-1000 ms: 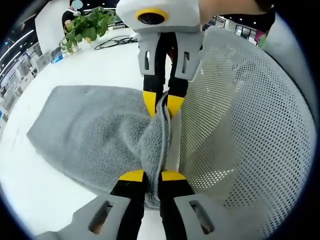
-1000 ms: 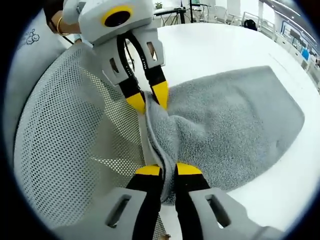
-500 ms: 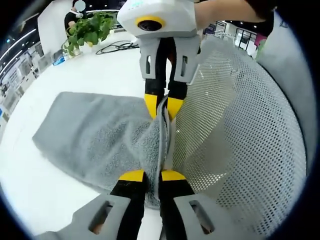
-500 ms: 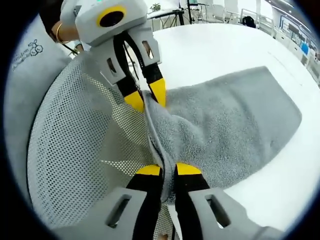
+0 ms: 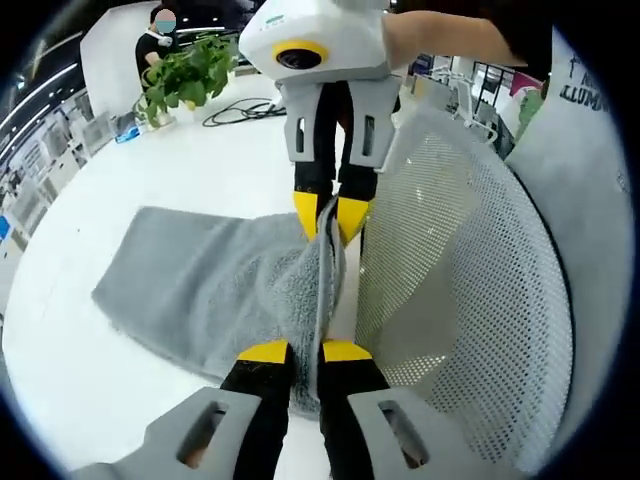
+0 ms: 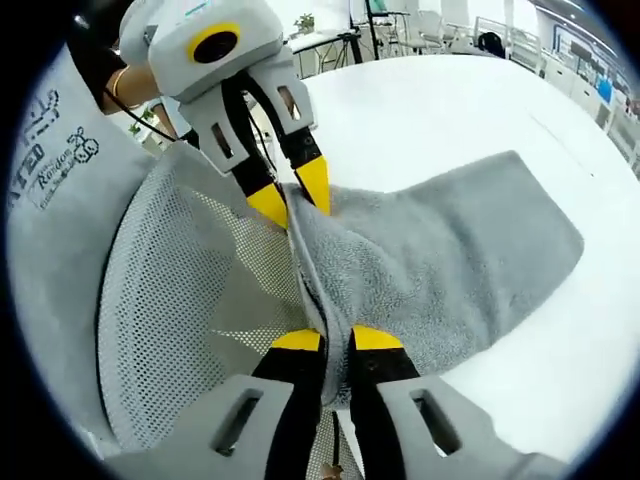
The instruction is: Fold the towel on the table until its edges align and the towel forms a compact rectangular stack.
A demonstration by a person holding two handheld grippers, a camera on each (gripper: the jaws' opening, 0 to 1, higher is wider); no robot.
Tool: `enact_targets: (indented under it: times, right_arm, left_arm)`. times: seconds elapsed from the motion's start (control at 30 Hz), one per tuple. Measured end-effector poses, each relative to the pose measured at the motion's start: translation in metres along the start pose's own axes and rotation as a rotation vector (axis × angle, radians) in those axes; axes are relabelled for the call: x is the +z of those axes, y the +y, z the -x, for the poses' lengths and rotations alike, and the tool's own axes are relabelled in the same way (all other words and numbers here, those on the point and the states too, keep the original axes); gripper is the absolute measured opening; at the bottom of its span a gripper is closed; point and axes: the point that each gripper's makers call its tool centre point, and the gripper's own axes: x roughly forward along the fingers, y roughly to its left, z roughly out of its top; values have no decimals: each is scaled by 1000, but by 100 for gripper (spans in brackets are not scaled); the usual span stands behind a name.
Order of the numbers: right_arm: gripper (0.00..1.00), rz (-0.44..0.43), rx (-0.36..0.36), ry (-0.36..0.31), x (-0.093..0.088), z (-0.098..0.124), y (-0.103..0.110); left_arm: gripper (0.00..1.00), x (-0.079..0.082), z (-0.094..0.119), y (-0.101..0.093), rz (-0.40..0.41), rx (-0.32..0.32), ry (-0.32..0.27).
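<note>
One white table (image 5: pixel 210 160) — grey towel (image 5: pixel 190 285)

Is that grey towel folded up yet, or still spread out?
Not folded yet. One edge of the towel is pinched and lifted by both grippers, left and right, while the rest trails on the white table.

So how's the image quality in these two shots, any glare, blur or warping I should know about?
Left gripper view: strong fisheye bending, the white table nearly blown out, the towel pile sharp, the plant soft at the edge. Right gripper view: same curvature, the table glaring white, the towel crisp, only soft shadows under it.
</note>
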Motion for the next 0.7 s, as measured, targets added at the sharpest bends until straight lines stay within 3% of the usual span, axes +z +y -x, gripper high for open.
enact_targets:
  times: [0.37,0.7]
  right_arm:
    - [6,1,-22,-39,23,29,2]
    - [6,39,4,-34,31,45,15]
  left_arm:
    - [9,22,27,10,-29,28,-15]
    - [9,33,46,3,-49,17,-15]
